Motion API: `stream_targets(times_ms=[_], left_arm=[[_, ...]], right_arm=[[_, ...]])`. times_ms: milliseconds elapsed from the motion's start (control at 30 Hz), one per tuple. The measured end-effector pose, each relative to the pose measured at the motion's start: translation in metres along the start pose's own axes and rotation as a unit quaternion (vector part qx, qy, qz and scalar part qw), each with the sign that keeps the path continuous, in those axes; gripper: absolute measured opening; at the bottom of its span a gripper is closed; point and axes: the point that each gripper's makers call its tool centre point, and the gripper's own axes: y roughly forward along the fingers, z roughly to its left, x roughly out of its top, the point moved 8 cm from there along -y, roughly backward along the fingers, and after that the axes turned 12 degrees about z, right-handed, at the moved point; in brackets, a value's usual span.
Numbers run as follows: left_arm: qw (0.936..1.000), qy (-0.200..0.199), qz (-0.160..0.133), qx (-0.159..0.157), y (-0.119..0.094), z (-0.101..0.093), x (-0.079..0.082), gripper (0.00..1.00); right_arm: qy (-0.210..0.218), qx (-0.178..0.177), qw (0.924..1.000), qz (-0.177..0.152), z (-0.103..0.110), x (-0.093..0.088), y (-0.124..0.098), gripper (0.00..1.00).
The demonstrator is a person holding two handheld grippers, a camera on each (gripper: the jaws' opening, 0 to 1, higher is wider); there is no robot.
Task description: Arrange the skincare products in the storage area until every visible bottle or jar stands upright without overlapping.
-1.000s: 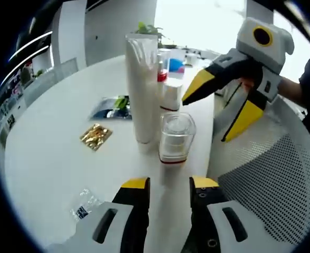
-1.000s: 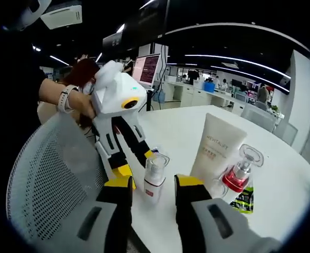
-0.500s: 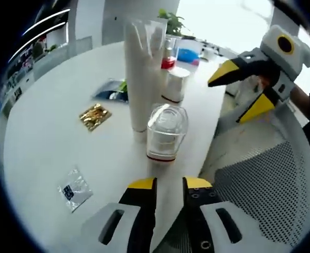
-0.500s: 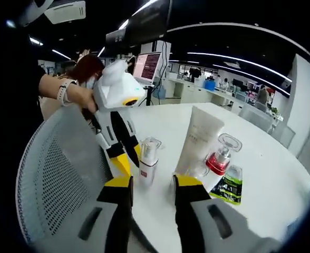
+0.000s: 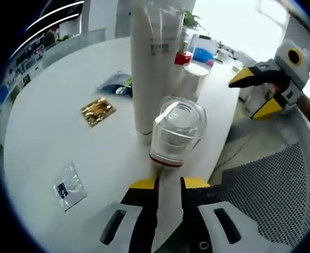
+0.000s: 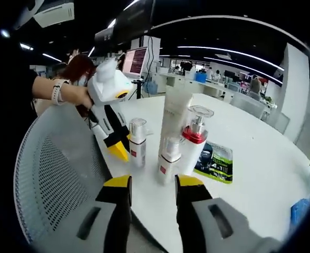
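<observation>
All products stand upright near the white table's edge (image 5: 49, 142). Closest in the left gripper view is a clear-capped bottle with a red band (image 5: 176, 132), then a tall white tube (image 5: 149, 63), a white-capped bottle (image 5: 194, 79) and a red-collared bottle (image 5: 184, 52). My left gripper (image 5: 169, 183) is just short of the clear-capped bottle, jaws drawn together and holding nothing. The right gripper (image 5: 254, 94) hovers open off the table's edge. In the right gripper view, two small white bottles (image 6: 137, 149) (image 6: 170, 158), the red-collared bottle (image 6: 194, 142) and the tube (image 6: 175, 116) stand beyond my open right gripper (image 6: 153, 182). The left gripper (image 6: 118, 152) is beside them.
A gold sachet (image 5: 97, 110), a clear sachet (image 5: 65, 187) and a green sachet (image 6: 213, 161) lie flat on the table. A mesh chair back (image 6: 55, 174) (image 5: 271, 195) presses against the table's edge. A person's hand (image 6: 65, 95) holds the left gripper.
The left jaws have narrowed, and that gripper has come nearer the clear-capped bottle. The right gripper has pulled back from the bottles, away from the table.
</observation>
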Motion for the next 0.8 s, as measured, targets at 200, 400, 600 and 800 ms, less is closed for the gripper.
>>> stream_targets(times_ms=[200, 400, 600, 800], left_arm=[[0.9999, 0.001, 0.006, 0.01, 0.005, 0.0, 0.003, 0.13], [0.9998, 0.006, 0.009, 0.014, 0.007, -0.002, 0.008, 0.1], [0.9995, 0.02, 0.014, 0.021, 0.01, -0.002, 0.013, 0.09], [0.9995, 0.027, 0.006, 0.018, 0.014, -0.003, 0.019, 0.08]], right_arm=[[0.018, 0.012, 0.9998, 0.003, -0.008, -0.005, 0.005, 0.35], [0.027, 0.017, 0.9994, 0.01, -0.012, -0.001, 0.009, 0.32], [0.046, 0.02, 0.998, 0.038, -0.016, 0.0, 0.018, 0.24], [0.057, 0.027, 0.9967, 0.05, -0.018, 0.003, 0.021, 0.24]])
